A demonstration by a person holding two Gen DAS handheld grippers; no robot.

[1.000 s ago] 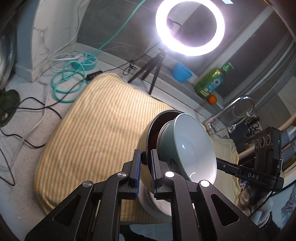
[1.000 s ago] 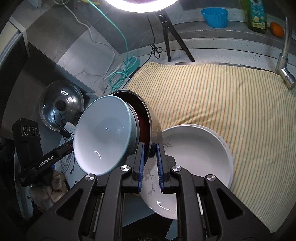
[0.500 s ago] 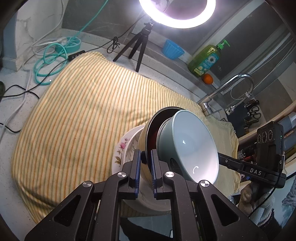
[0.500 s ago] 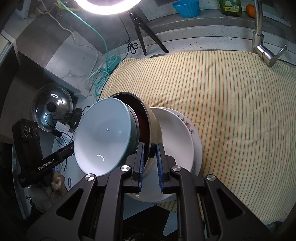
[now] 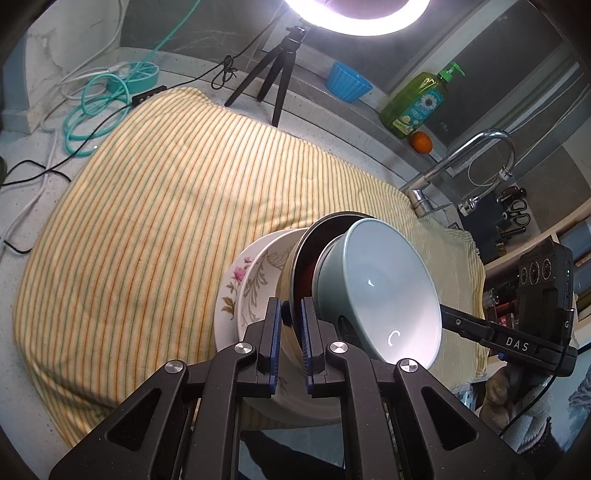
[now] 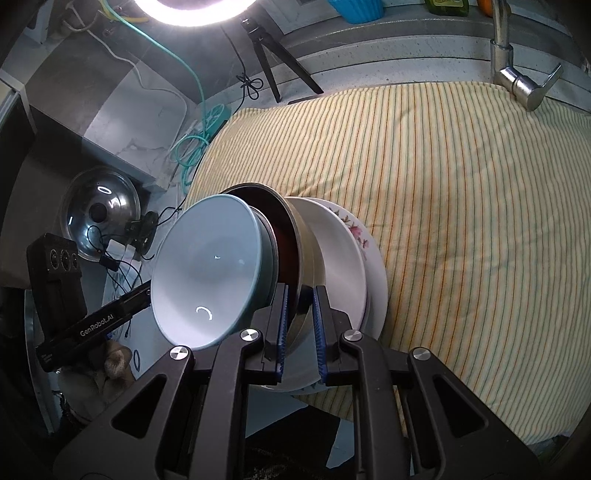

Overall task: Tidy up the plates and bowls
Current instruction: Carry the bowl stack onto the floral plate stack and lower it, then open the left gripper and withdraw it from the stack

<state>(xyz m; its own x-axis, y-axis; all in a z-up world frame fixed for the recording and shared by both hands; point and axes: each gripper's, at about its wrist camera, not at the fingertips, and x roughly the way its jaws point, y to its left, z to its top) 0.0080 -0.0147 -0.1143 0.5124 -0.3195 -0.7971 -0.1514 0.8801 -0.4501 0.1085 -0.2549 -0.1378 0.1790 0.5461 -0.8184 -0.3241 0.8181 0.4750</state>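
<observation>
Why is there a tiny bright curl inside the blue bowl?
It's the ring light mirrored in the glaze: in the left wrist view a small curl low in the blue bowl; in the right wrist view the same curl appears. The light itself glares white at the top of both views, and the fisheye bends the striped cloth.

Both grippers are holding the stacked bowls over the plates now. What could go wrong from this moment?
The left gripper and right gripper pinch only the dark bowl by its rim. The blue bowl sits loose inside it, tilted, and could slide out. The plates lie near the edge of the striped cloth, so a hard landing may push them off.
</observation>
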